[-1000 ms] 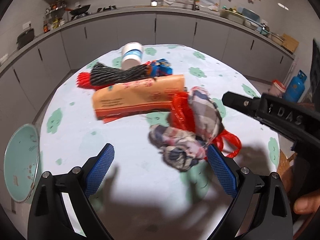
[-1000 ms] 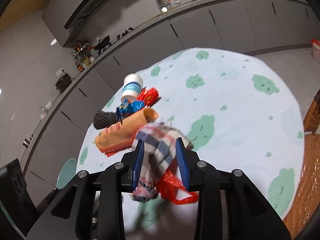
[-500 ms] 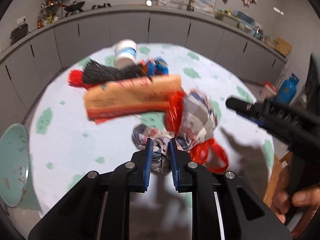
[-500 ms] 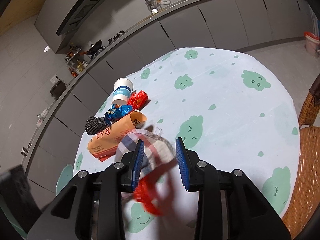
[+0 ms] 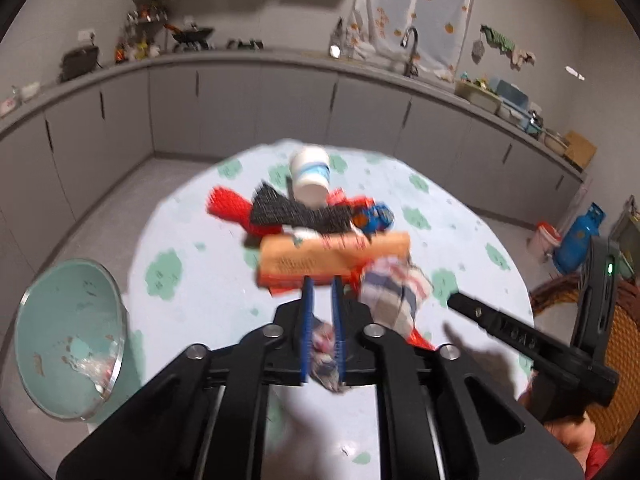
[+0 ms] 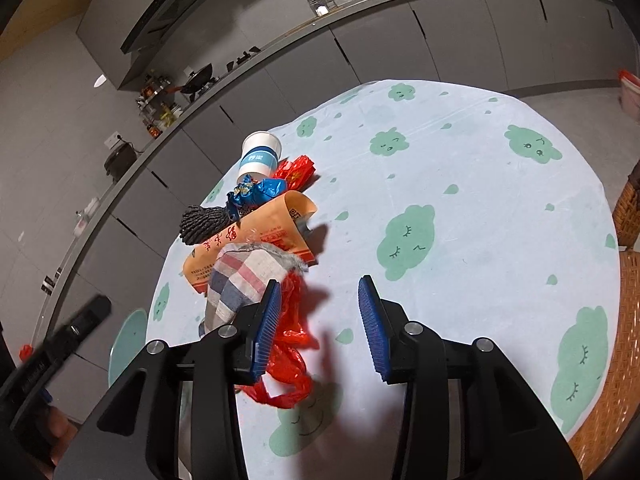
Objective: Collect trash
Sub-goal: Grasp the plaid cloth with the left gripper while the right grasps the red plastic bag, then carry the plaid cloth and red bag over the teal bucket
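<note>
left gripper (image 5: 321, 320) pinches checked cloth (image 5: 394, 296); right gripper (image 6: 320, 322) wide open, empty. cup (image 6: 259, 156), wrappers, paper bag (image 6: 256, 236) etc still on table (image 6: 480, 208).

Orange paper sleeve (image 6: 256, 240): red Chinese characters running along its length, too small to read; a QR code (image 6: 294, 213) showing at its far open end. White paper cup (image 6: 259, 156): blue band bearing illegible white characters.
</note>
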A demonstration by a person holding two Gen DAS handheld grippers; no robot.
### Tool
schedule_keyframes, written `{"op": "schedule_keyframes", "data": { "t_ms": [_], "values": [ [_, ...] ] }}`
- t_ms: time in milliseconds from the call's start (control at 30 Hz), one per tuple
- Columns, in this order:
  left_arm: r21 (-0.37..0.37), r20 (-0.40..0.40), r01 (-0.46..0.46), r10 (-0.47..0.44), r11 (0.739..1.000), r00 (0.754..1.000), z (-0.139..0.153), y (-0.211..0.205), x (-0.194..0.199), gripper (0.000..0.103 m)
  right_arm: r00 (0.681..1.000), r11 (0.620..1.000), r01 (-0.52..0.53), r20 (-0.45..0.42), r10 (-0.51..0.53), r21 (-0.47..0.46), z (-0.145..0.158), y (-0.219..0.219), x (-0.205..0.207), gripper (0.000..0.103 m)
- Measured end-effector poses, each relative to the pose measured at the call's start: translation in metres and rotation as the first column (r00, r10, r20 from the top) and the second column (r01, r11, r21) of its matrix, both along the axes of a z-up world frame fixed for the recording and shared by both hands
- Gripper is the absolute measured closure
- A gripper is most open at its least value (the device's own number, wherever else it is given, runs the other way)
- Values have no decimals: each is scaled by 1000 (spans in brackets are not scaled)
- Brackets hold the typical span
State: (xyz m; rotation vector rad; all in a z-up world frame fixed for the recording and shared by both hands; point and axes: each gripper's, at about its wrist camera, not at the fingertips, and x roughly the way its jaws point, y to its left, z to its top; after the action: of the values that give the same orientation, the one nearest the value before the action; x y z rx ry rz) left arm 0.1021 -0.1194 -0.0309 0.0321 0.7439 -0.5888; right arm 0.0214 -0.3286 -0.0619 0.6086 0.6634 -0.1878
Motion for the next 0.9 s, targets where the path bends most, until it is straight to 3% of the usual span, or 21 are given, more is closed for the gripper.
{"op": "schedule_keyframes", "data": {
  "t_ms": [33,100,167,267,333,433,500,900],
  "values": [
    [13,-10,15,-15,1000,1000,-5,-4,-1,74,1000,1000,5,-3,-5,-1,0,-1,0,62],
    [42,-33,59,-58,997,998,-17,-12,-6,51,1000,1000,22,-8,-22,3,-1,-6,-2,62],
    [71,-58,89,-85,994,995,-30,-20,-9,43,999,999,35,-16,-35,2,-2,-10,-4,62],
    [137,-96,92,-79,986,992,-54,-36,-6,46,998,999,53,-21,-53,7,-4,-15,-6,62],
    [162,-117,105,-87,981,989,-70,-44,-3,54,998,999,54,-22,-54,10,-4,-16,-7,62],
    [197,-81,85,-70,977,994,-79,-49,0,65,999,999,46,-22,-46,9,-5,-15,-6,62],
    [144,-105,81,-66,986,992,-74,-41,4,73,999,999,40,-22,-39,8,-6,-13,-6,62],
    [-19,30,-53,53,998,998,-1,21,7,75,998,999,-49,-33,49,-6,-9,20,10,60]
  ]
}}
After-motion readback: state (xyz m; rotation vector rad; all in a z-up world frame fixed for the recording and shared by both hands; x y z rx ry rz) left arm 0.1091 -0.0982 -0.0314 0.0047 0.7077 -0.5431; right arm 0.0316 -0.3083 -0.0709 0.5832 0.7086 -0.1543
